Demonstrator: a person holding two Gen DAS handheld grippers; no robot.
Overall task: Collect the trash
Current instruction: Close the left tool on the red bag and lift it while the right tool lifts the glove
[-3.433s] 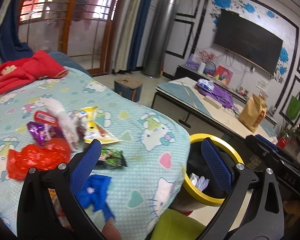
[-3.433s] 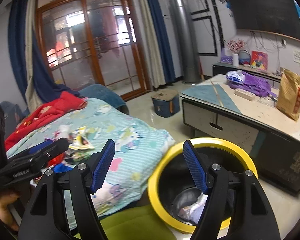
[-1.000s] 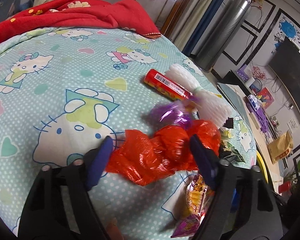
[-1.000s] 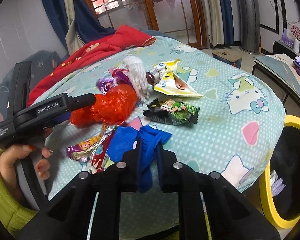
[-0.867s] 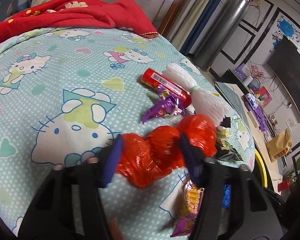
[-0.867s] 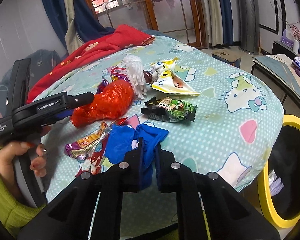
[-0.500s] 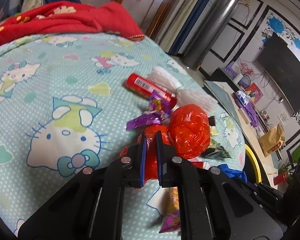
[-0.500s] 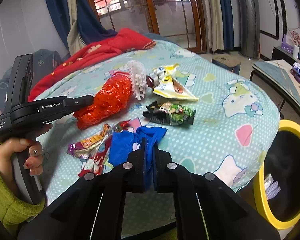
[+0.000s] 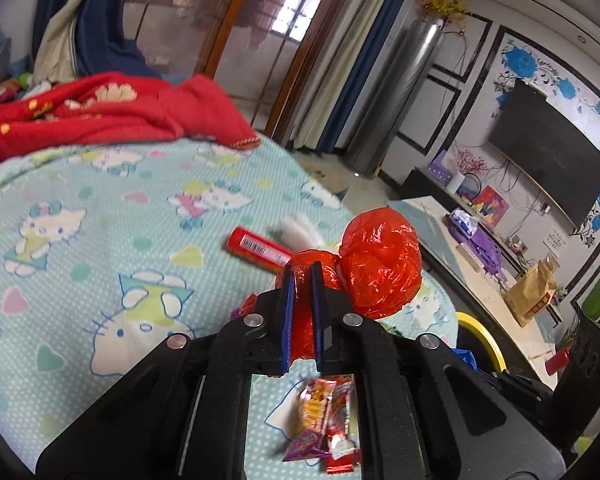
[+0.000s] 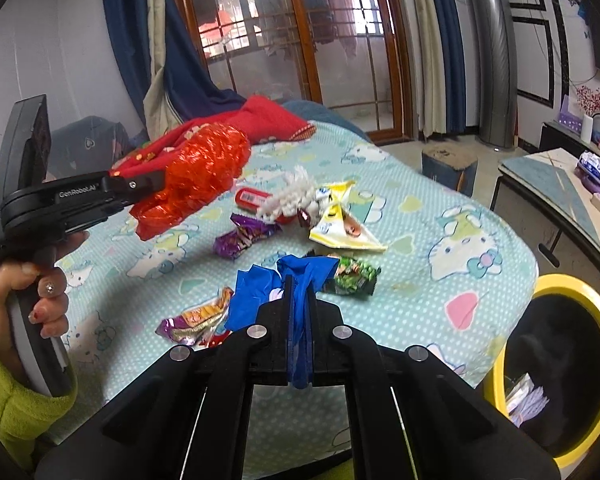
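Observation:
My left gripper (image 9: 301, 276) is shut on a crumpled red plastic bag (image 9: 380, 264) and holds it above the bed; it also shows in the right wrist view (image 10: 204, 172). My right gripper (image 10: 299, 284) is shut on a blue plastic bag (image 10: 260, 292) that is lifting off the bed. The yellow-rimmed trash bin (image 10: 556, 364) stands at the bed's right, with some paper inside. On the bed lie a purple wrapper (image 10: 242, 238), a yellow wrapper (image 10: 340, 228), a green snack packet (image 10: 354, 276), a red tube (image 9: 256, 249) and a white frilly piece (image 10: 292, 192).
The bed has a Hello Kitty cover (image 9: 100, 240) with a red blanket (image 9: 100, 116) at its far end. More snack wrappers (image 10: 192, 320) lie near my right gripper. A low table (image 10: 560, 192) stands right of the bed, beyond the bin.
My left gripper closed on the red bag and lifted it off the bed. My right gripper stayed shut on the blue bag and rose slightly.

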